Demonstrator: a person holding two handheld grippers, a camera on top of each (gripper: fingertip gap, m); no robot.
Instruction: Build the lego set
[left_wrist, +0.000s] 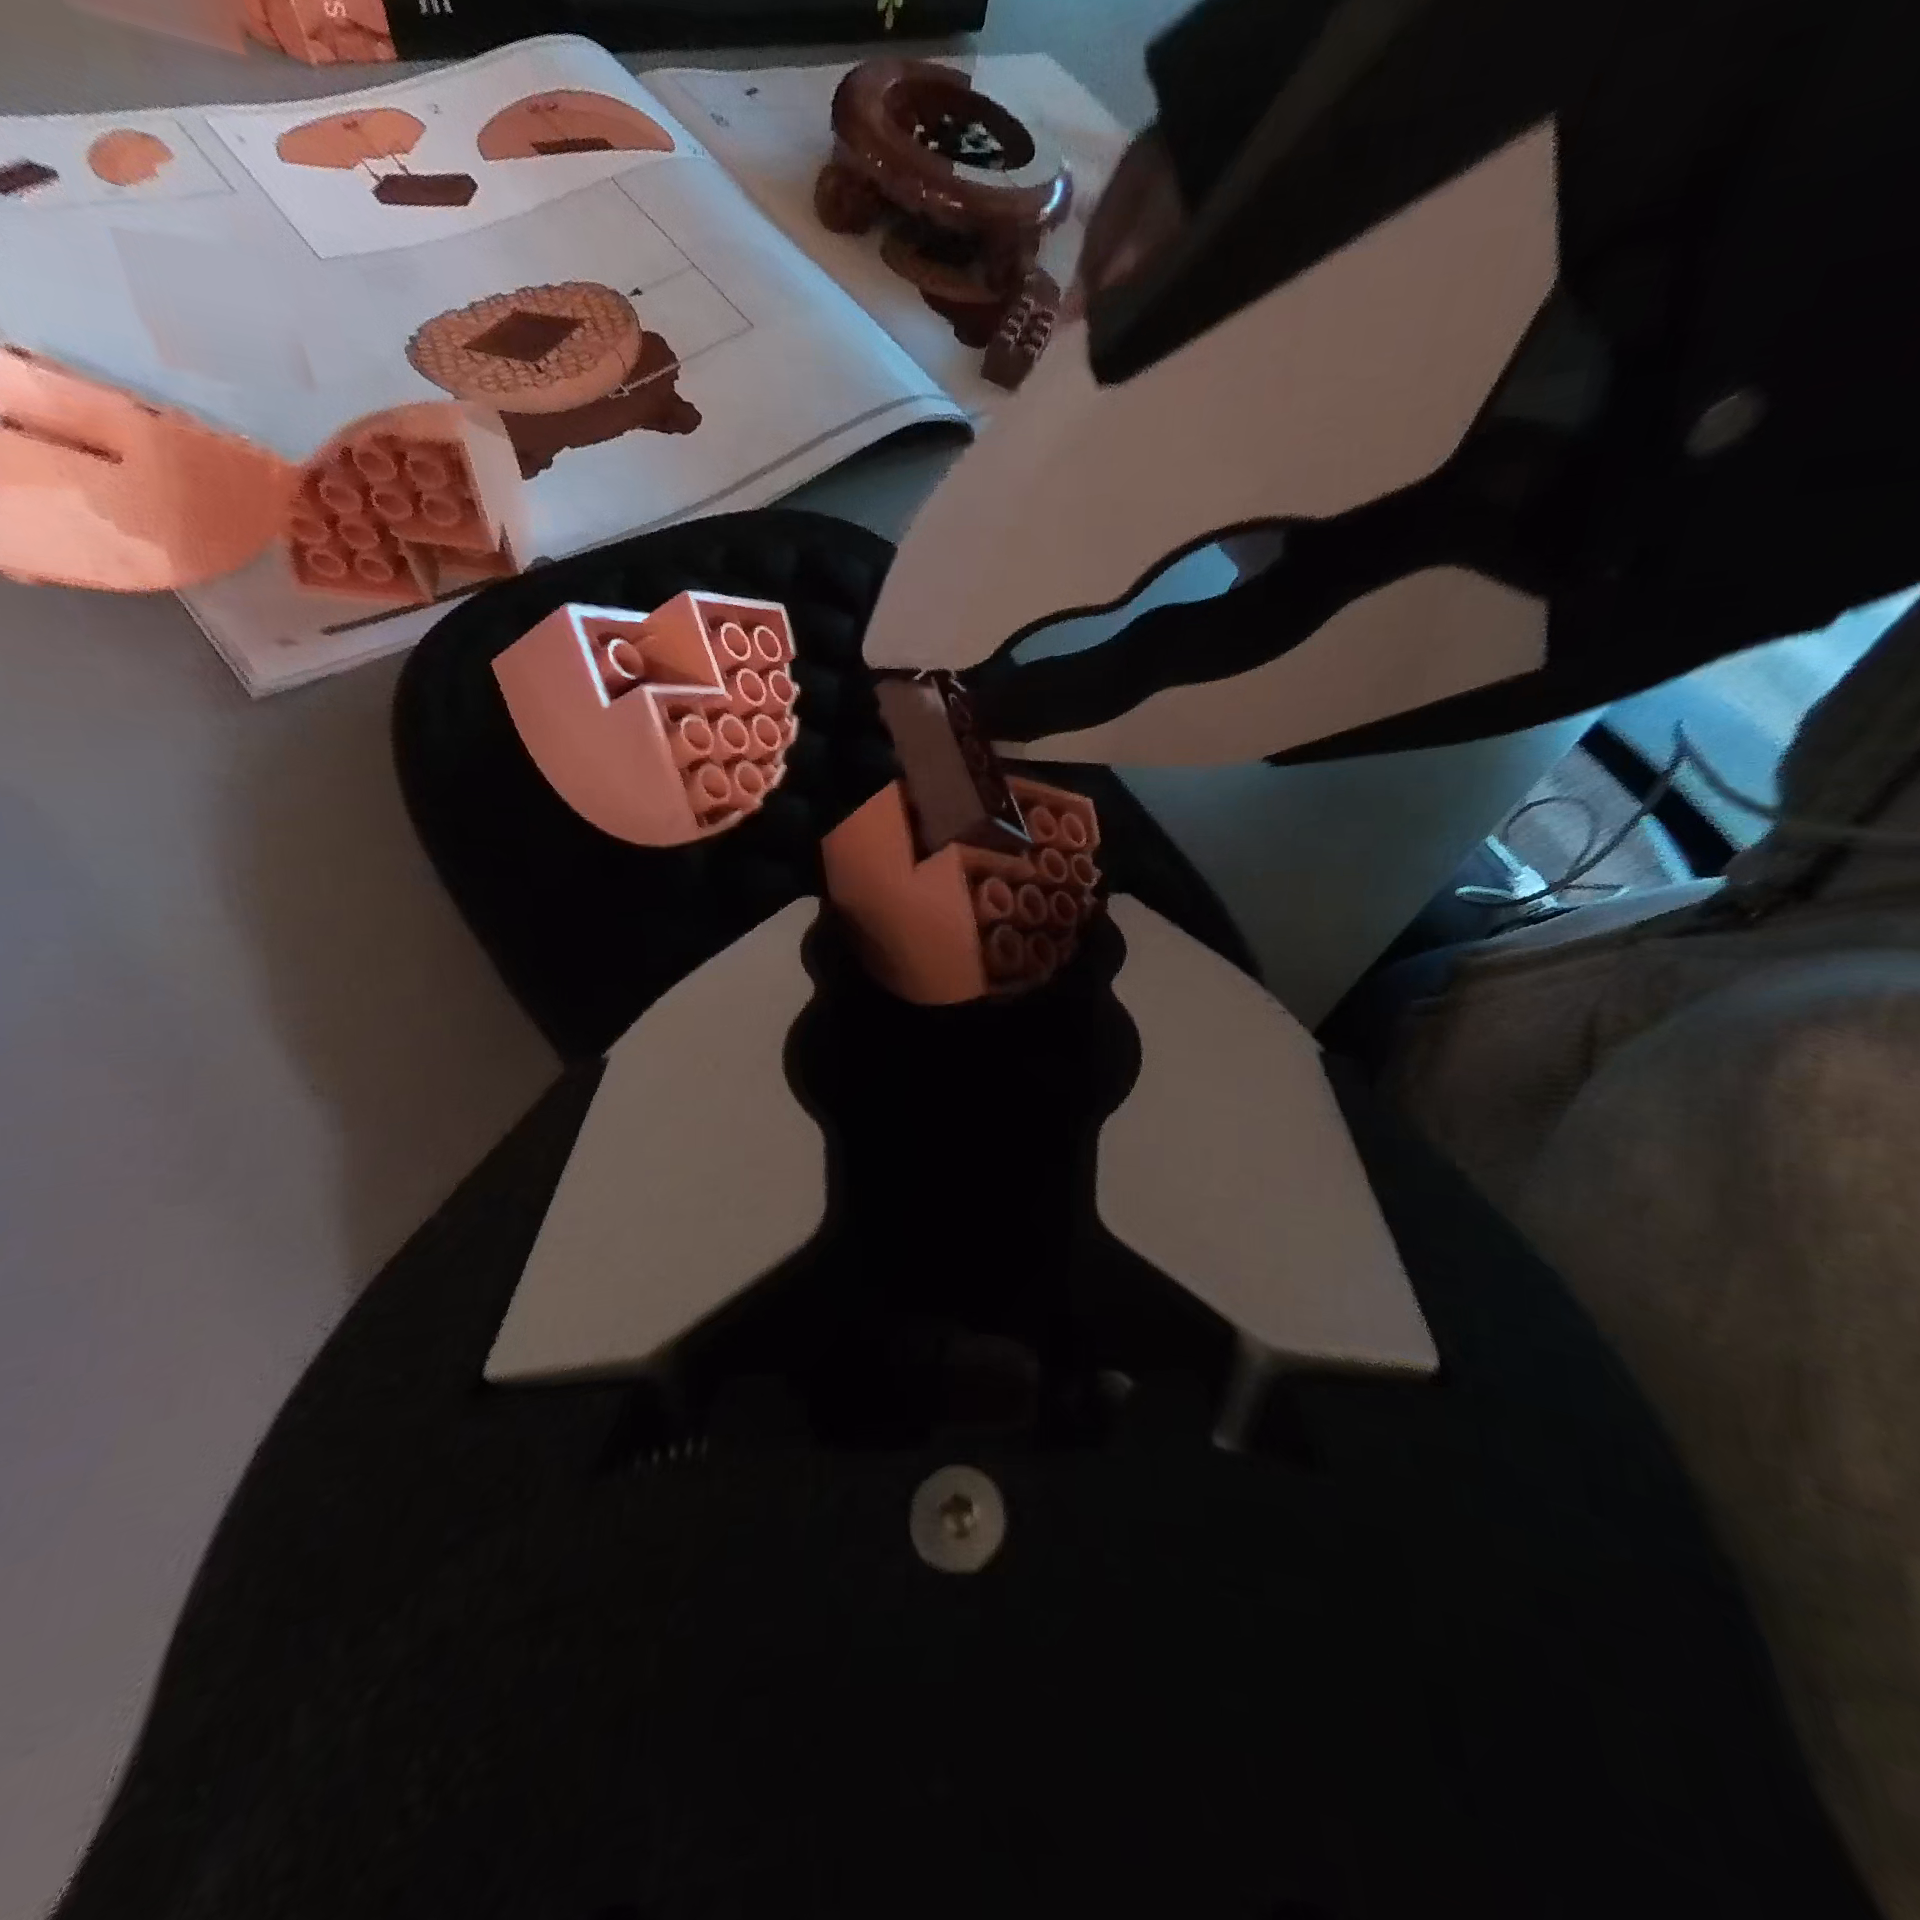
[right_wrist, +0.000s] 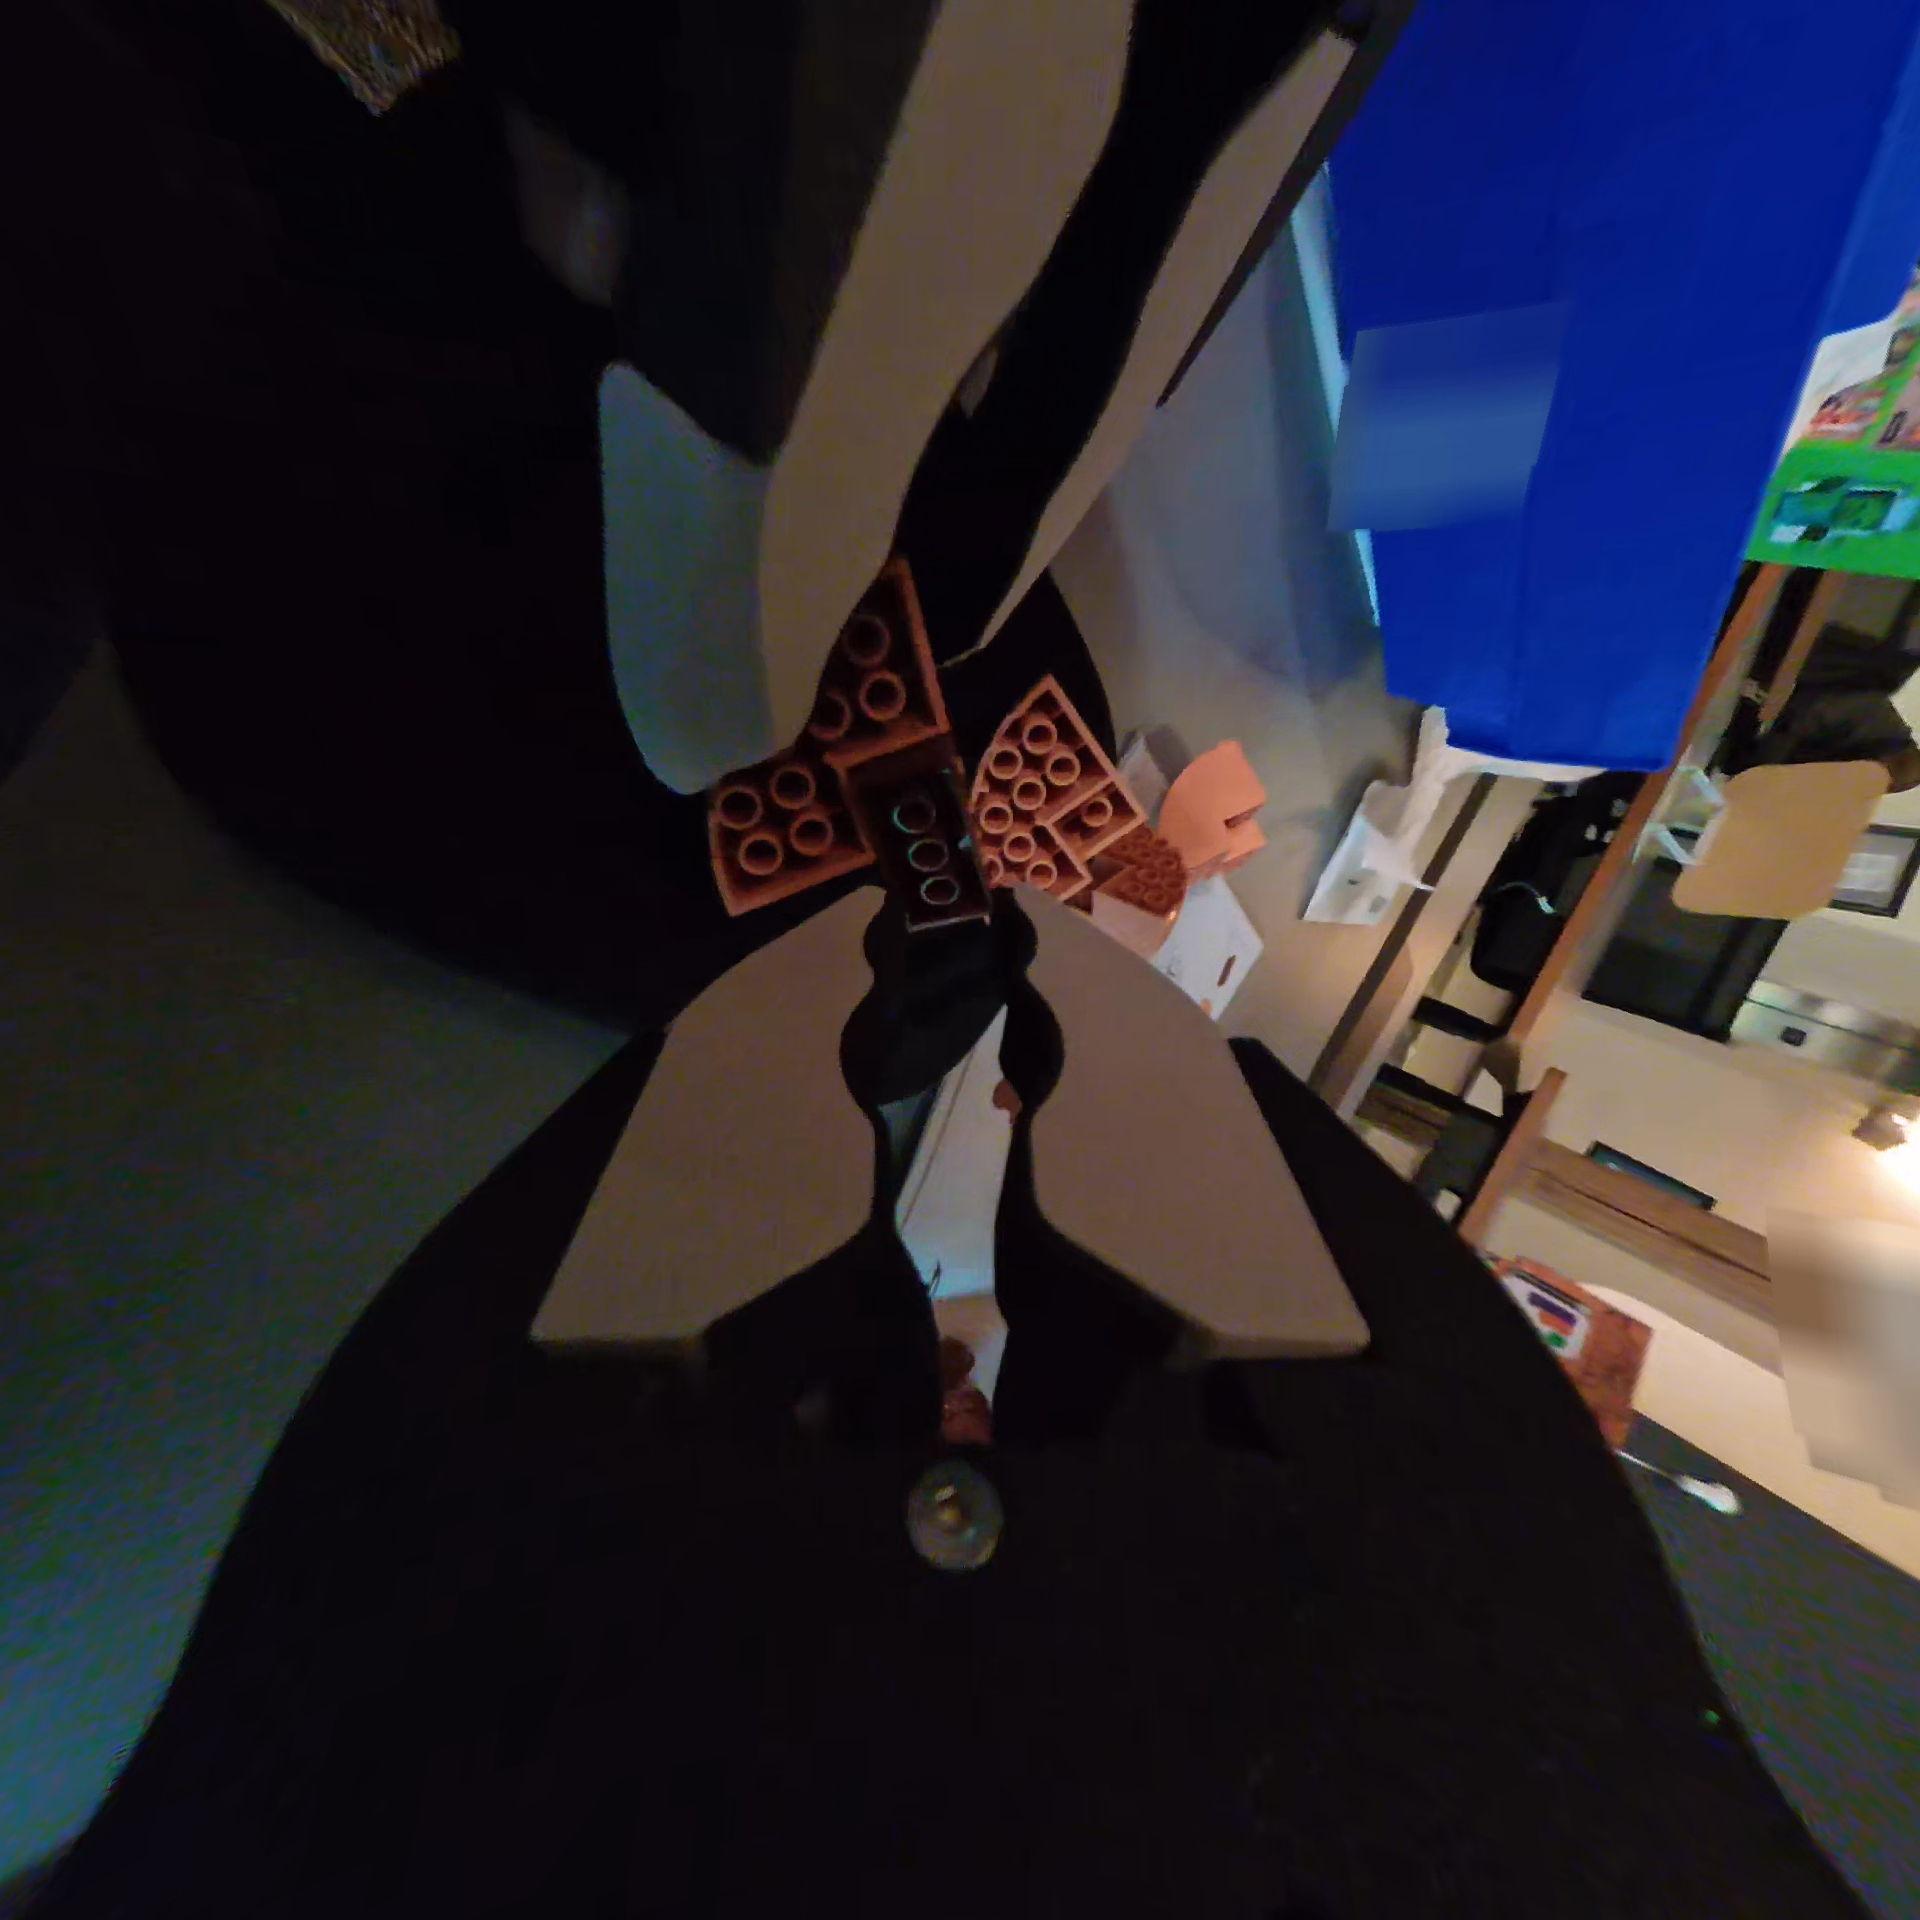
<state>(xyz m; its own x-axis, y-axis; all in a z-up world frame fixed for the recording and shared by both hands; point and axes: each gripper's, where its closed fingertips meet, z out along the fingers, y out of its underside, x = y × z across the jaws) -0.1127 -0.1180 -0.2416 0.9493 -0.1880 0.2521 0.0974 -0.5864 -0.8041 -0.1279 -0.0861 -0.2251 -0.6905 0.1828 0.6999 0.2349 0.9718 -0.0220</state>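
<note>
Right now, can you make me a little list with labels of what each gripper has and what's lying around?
Left gripper: fingers shut on a peach quarter-round plastic brick, hollow side showing.
Right gripper: fingers shut on a dark brown narrow plastic brick.
Contact: the brown brick's end sits in the notch of the held peach brick.
Nearby: another peach quarter-round brick on a black pad.
Behind: open instruction booklet, brown round brick stand.
</note>
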